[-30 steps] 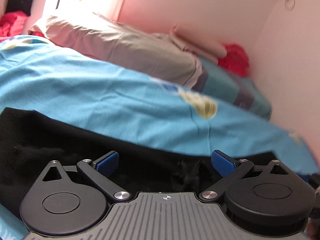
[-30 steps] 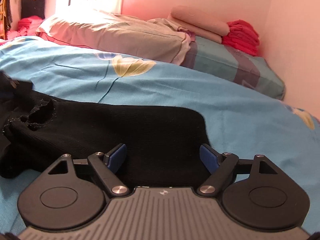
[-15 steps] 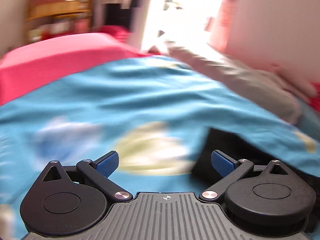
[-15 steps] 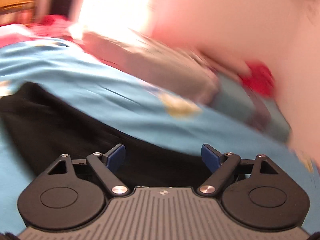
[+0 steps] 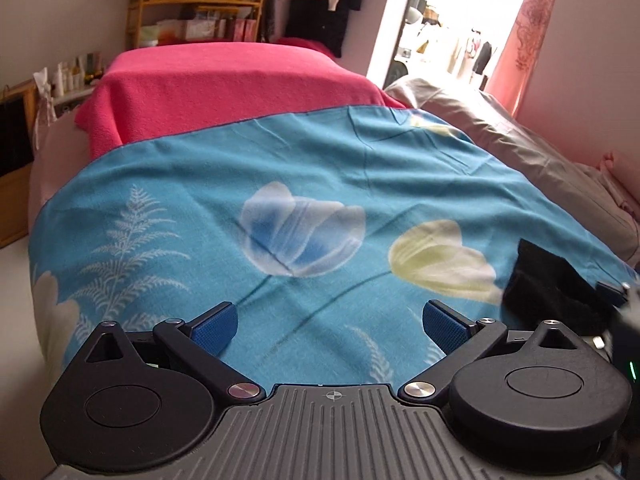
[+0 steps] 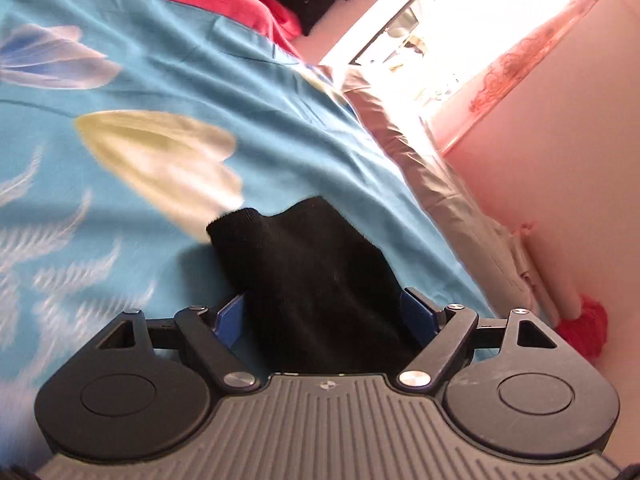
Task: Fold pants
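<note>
The black pants (image 6: 320, 284) lie on the blue floral bedsheet (image 5: 320, 184), one end between the right gripper (image 6: 326, 312), whose spread jaws have just been closing slightly; the left gripper (image 5: 330, 322) hangs released over bare sheet.

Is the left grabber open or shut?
Open. The left gripper has its blue pads wide apart, only the blue bedsheet between them.

The black knit pants (image 6: 316, 284) lie bunched on the blue flowered bedspread (image 6: 240, 80), one narrow end reaching far toward a yellow tulip print.
</note>
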The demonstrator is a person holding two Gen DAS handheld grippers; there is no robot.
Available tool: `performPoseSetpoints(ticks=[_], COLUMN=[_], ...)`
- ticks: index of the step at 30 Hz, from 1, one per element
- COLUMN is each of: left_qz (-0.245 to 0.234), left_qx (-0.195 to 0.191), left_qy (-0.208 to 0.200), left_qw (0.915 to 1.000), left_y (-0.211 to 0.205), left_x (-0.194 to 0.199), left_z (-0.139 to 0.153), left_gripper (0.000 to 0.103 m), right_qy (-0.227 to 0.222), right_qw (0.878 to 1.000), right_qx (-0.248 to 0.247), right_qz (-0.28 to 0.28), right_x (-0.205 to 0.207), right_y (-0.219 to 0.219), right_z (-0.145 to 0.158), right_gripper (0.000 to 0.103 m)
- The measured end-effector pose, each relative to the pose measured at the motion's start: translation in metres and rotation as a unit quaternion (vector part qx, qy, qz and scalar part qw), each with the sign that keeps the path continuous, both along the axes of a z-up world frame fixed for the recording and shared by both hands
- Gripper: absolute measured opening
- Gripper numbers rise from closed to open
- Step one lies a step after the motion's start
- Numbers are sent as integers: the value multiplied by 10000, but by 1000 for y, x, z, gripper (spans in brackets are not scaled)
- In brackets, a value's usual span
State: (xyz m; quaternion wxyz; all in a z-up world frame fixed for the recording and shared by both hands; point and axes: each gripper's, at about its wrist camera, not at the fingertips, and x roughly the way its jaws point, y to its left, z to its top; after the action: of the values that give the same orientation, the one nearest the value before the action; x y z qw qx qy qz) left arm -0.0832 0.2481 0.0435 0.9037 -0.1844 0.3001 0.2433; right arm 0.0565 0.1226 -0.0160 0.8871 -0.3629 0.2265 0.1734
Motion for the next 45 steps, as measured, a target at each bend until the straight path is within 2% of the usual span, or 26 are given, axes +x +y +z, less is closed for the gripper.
performPoseSetpoints(ticks=[1, 3, 4, 5, 7, 10, 13, 16, 19, 23, 25, 27, 29, 32, 33, 34, 35, 36, 37, 38, 40, 41, 43, 45], left_qz=[-90, -306, -440, -557, -790, -1269, -1800, -2365, -2639, -2790, -2949, -3173, -3535, -4272, -4466, -4618, -4721, -4756, -4724, -4683, -4542, -4452, -4308, -4075], left_qx=[2, 34, 62, 94, 130, 148, 230, 99, -8, 275, 223, 101, 57, -161, -298, -447, -549, -587, -562, -521, -499, -507, -484, -373], left_qy=[-4, -1, -2, 12, -8, -45, -70, -43, 103, 470, 640, 693, 608, 562, 588, 609, 596, 566, 532, 463, 290, 225, 124, 160], left_qw=[10000, 9995, 9990, 9984, 9968, 9918, 9834, 9716, 9645, 9587, 9531, 9458, 9334, 9022, 8923, 8837, 8778, 8759, 8780, 8808, 8890, 8937, 9011, 9123], left_y=[-4, -16, -23, -30, -46, -77, -124, -175, -221, -269, -281, -292, -302, -307, -306, -301, -295, -289, -282, -276, -265, -262, -262, -271], left_x=[1, 4, 6, 8, 12, 28, 57, 85, 112, 147, 158, 160, 155, 141, 136, 131, 125, 120, 115, 112, 109, 111, 120, 137], left_z=[0, 1, 2, 2, 5, 6, 7, 6, 1, -10, -16, -20, -21, -22, -23, -22, -21, -18, -13, -7, 5, 12, 23, 32], left_gripper=[103, 103, 103, 103, 103, 103, 103, 103, 103, 103, 103, 103, 103, 103, 103, 103, 103, 103, 103, 103, 103, 103, 103, 103], right_qy=[195, 591, 842, 1014, 1236, 1743, 1924, 1775, 1639, 1316, 1103, 982, 861, 898, 1009, 1099, 1126, 1074, 1003, 892, 659, 645, 697, 697], right_qw=[9996, 9968, 9935, 9900, 9832, 9568, 9327, 9262, 9199, 9115, 9035, 8907, 8789, 8574, 8507, 8447, 8317, 8176, 8059, 8004, 8060, 8089, 8081, 8065], right_qx=[141, 475, 714, 944, 1329, 2315, 3038, 3310, 3542, 3864, 4090, 4351, 4536, 4699, 4606, 4436, 4442, 4721, 4943, 5024, 4915, 4859, 4876, 4888], right_qz=[-119, -256, -279, -251, -188, -233, -267, -332, -379, -495, -654, -878, -1197, -1896, -2324, -2785, -3135, -3116, -3100, -3147, -3231, -3247, -3229, -3252], right_x=[10, 27, 33, 35, 40, 53, 59, 53, 49, 45, 40, 34, 26, 18, 18, 18, 16, 9, 3, 1, 4, 10, 24, 36], right_y=[-2, -9, -15, -21, -34, -76, -120, -159, -197, -255, -296, -342, -390, -457, -475, -488, -503, -515, -523, -527, -523, -521, -516, -511], right_z=[3, 3, 5, 10, 22, 56, 89, 114, 131, 146, 150, 147, 134, 83, 61, 42, 27, 19, 19, 22, 33, 37, 43, 45], right_gripper=[76, 58, 34, 24, 22, 22, 22, 22, 21, 20, 20, 20, 20, 25, 31, 43, 57, 66, 69, 69, 70, 74, 82, 85])
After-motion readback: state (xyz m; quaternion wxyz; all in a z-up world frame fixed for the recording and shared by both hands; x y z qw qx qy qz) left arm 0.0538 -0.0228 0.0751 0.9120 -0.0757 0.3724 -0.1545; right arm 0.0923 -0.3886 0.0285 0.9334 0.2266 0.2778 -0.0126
